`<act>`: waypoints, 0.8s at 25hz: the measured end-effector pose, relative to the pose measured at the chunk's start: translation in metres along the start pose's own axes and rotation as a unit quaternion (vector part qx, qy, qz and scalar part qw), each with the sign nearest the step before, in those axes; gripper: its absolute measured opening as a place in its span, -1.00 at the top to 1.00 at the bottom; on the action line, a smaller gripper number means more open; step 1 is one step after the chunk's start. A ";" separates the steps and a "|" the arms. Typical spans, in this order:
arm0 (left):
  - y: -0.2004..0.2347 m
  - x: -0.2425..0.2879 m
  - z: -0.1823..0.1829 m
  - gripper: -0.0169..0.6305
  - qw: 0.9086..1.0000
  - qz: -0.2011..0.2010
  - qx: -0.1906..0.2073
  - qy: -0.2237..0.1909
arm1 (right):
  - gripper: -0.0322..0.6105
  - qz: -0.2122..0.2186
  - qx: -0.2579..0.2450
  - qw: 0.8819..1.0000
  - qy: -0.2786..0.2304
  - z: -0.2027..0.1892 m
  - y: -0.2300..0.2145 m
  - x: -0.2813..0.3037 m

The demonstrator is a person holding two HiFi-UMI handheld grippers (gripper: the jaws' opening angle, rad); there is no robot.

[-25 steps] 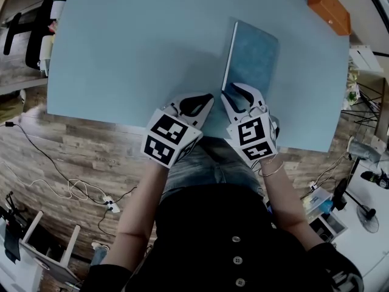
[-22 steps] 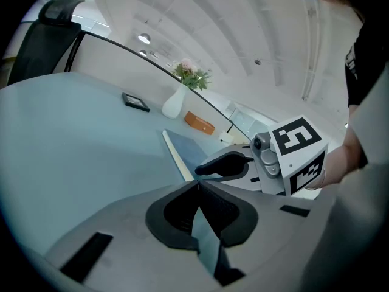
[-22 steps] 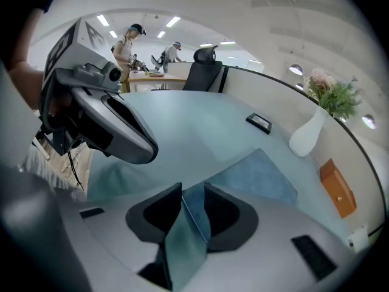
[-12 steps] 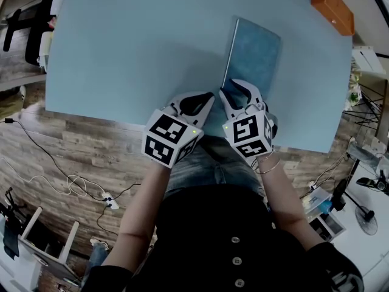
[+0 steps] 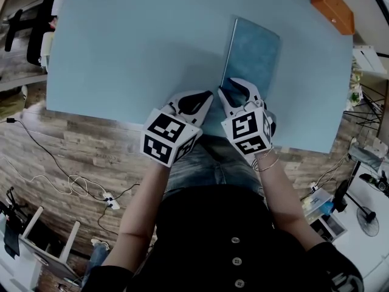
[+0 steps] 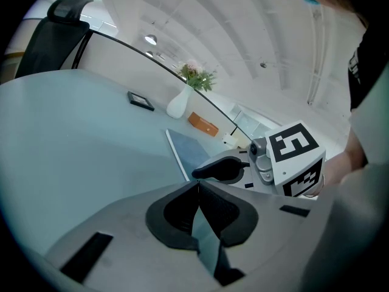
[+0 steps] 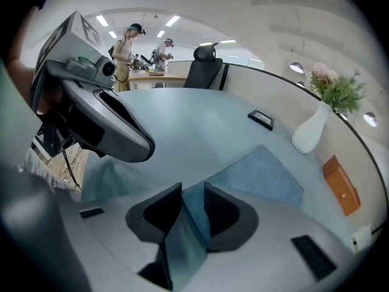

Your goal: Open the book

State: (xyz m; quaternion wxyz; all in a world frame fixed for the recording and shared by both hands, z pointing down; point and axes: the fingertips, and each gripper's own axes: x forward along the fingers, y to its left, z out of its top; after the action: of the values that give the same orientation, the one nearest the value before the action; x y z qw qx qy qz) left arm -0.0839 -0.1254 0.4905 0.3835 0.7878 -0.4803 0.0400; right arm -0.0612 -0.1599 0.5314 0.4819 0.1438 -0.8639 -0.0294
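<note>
A closed book (image 5: 255, 50) with a blue cover lies flat on the pale blue table (image 5: 134, 47), its spine to the left. My right gripper (image 5: 234, 86) is at the book's near left corner, its jaws a narrow gap apart, and the cover (image 7: 267, 175) shows through the right gripper (image 7: 192, 190). My left gripper (image 5: 208, 95) hovers just left of it over bare table, off the book. In the left gripper view the left gripper (image 6: 197, 184) has its tips touching and nothing held, and the book (image 6: 197, 151) lies ahead.
An orange box (image 5: 331, 5) sits at the table's far right corner. A white vase (image 7: 310, 132) with flowers and a small black object (image 7: 262, 119) stand beyond the book. A black chair (image 6: 58, 35) is at the far side. The table's near edge (image 5: 121, 121) runs under my grippers.
My right gripper has shifted slightly left and turned a little at the book's near corner. The left gripper and the book have stayed in place.
</note>
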 end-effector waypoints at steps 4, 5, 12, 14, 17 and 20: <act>0.002 -0.002 0.002 0.91 1.000 0.001 -0.001 -0.001 | 0.54 -0.001 0.002 1.000 0.001 0.002 0.001 0.000; 0.002 -0.002 0.003 0.91 1.000 0.001 0.000 -0.001 | 0.54 0.000 0.003 1.000 0.000 0.002 0.001 0.000; 0.005 -0.003 0.001 0.91 1.000 0.000 0.001 0.008 | 0.55 0.000 0.013 1.000 0.001 0.002 0.000 -0.001; 0.005 -0.003 0.000 0.91 1.000 0.000 -0.002 0.008 | 0.56 -0.001 0.015 1.000 -0.001 0.001 0.000 -0.001; 0.005 -0.004 -0.001 0.91 1.000 -0.002 0.000 0.011 | 0.57 -0.002 0.020 1.000 -0.002 0.001 0.000 -0.001; 0.005 -0.006 -0.002 0.91 1.000 -0.004 0.005 0.015 | 0.58 -0.005 0.028 1.000 -0.005 0.002 0.000 -0.001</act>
State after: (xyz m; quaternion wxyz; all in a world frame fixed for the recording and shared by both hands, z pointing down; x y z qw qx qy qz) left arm -0.0906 -0.1214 0.4921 0.3869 0.7908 -0.4713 0.0522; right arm -0.0624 -0.1595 0.5292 0.4730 0.1617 -0.8661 -0.0080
